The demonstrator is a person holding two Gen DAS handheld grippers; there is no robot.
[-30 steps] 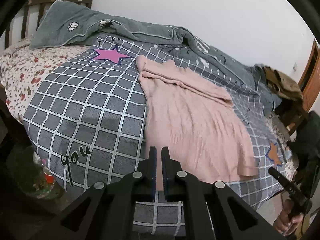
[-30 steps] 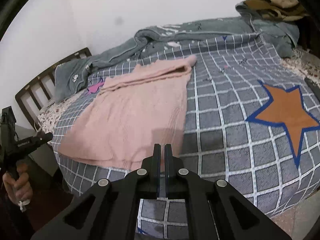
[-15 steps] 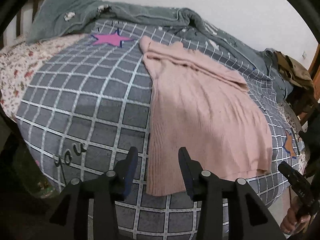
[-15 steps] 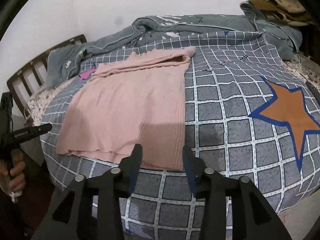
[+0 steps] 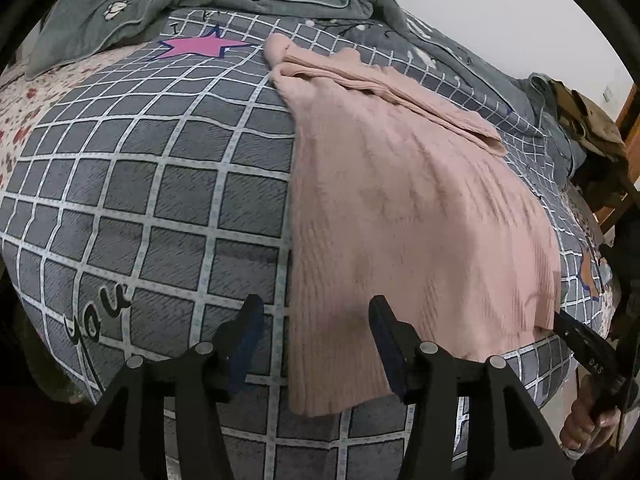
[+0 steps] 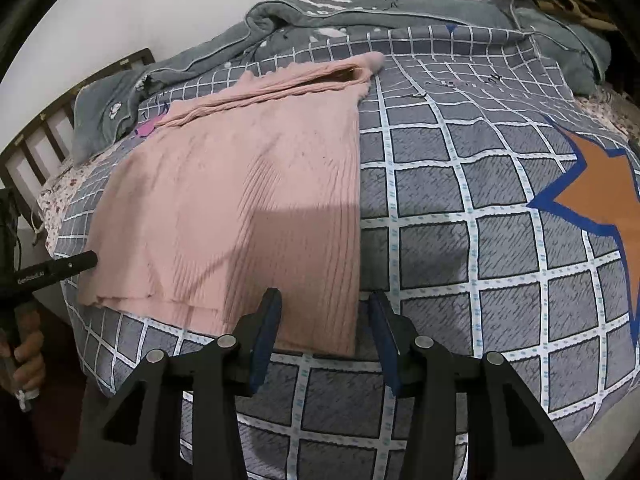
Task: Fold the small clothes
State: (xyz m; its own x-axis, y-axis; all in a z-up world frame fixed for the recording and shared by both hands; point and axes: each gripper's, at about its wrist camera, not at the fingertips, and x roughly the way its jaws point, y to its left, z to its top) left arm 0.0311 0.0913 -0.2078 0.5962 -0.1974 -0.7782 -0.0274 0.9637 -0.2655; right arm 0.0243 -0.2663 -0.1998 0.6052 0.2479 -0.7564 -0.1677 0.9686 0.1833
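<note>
A pink ribbed knit garment (image 5: 404,208) lies flat on the grey checked bedcover (image 5: 168,184), its sleeves folded across the far end. My left gripper (image 5: 316,320) is open, its jaws standing either side of the near left hem corner. In the right wrist view the same garment (image 6: 248,208) lies left of centre. My right gripper (image 6: 324,312) is open, its jaws standing either side of the near right hem corner. Neither gripper holds cloth. Each gripper shows at the edge of the other's view: the right one (image 5: 580,352) and the left one (image 6: 56,268).
A grey-green blanket (image 6: 360,12) is bunched along the far side of the bed by the white wall. A wooden headboard (image 6: 36,148) stands at the left end. Brown clothes (image 5: 588,120) lie piled at the other end. An orange star (image 6: 596,196) marks the cover.
Both grippers have gone from shut to open and moved forward to the garment's near hem corners. The garment has not moved.
</note>
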